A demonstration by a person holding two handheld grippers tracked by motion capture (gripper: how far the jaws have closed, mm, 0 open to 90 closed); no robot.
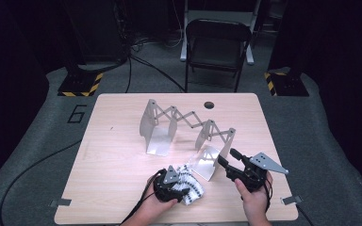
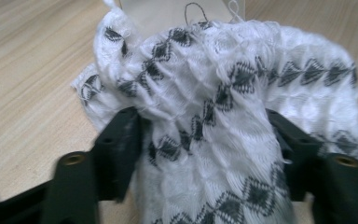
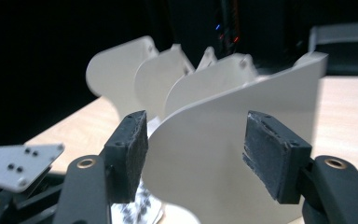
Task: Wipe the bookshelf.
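1. Knitted cloth [image 2: 223,116], white with rows of dark diamond shapes, lies bunched on the near part of the wooden table [image 1: 113,160], close to my edge and just left of the nearest panel of the rack.
2. My left gripper [image 1: 172,186] sits right over the cloth. In the left gripper view the fabric is heaped up between my two black jaws, which stand wide apart on either side of the bundle. The fabric brushes both pads, but I cannot tell whether they are pinching it or merely flanking it.
3. My right gripper [image 3: 191,154] hovers just right of the cloth, pointing toward the rack. Its jaws are spread, and in the right gripper view the curved edge of the nearest grey panel rises between them with a gap at each pad, so nothing is clamped.
4. The expanding metal rack [image 1: 184,129] stretches diagonally from the table's middle toward my right hand, its upright grey panels joined by a scissor linkage along the top.
5. Beyond the far edge of the table stands a dark folding chair [image 1: 217,47], on a grey floor.
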